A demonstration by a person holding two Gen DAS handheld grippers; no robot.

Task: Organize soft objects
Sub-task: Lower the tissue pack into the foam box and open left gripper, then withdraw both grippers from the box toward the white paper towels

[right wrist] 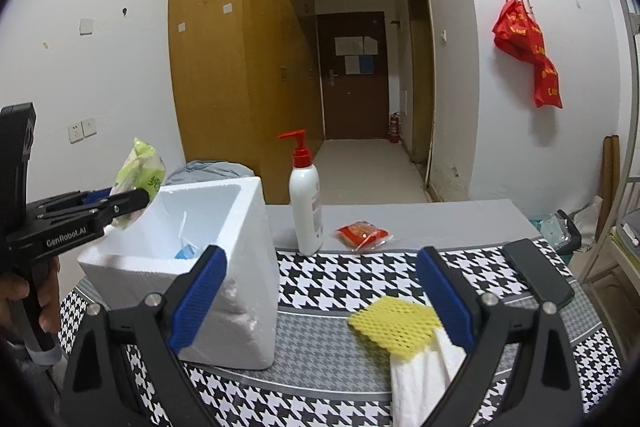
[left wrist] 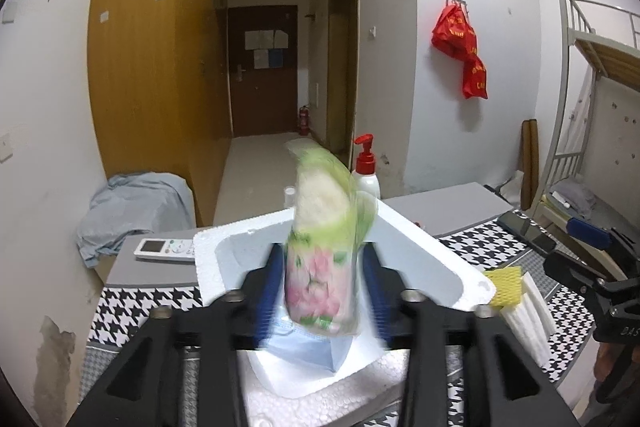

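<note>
My left gripper (left wrist: 320, 283) holds a soft tissue pack (left wrist: 326, 247) with green and pink flower print, blurred by motion, above the open white foam box (left wrist: 420, 239). The right wrist view shows that gripper (right wrist: 120, 205) over the foam box's (right wrist: 240, 267) left rim with the pack (right wrist: 140, 175). A blue face mask (left wrist: 308, 351) lies inside the box. My right gripper (right wrist: 320, 291) is open and empty above the houndstooth cloth. A yellow foam net (right wrist: 396, 327) and a white foam sleeve (right wrist: 424, 379) lie by its right finger.
A white pump bottle (right wrist: 306, 211) with a red top stands behind the box. A red snack packet (right wrist: 362, 233) and a dark phone (right wrist: 540, 275) lie on the table. A white remote (left wrist: 164, 249) lies at the far left. A bunk bed (left wrist: 592, 67) stands at right.
</note>
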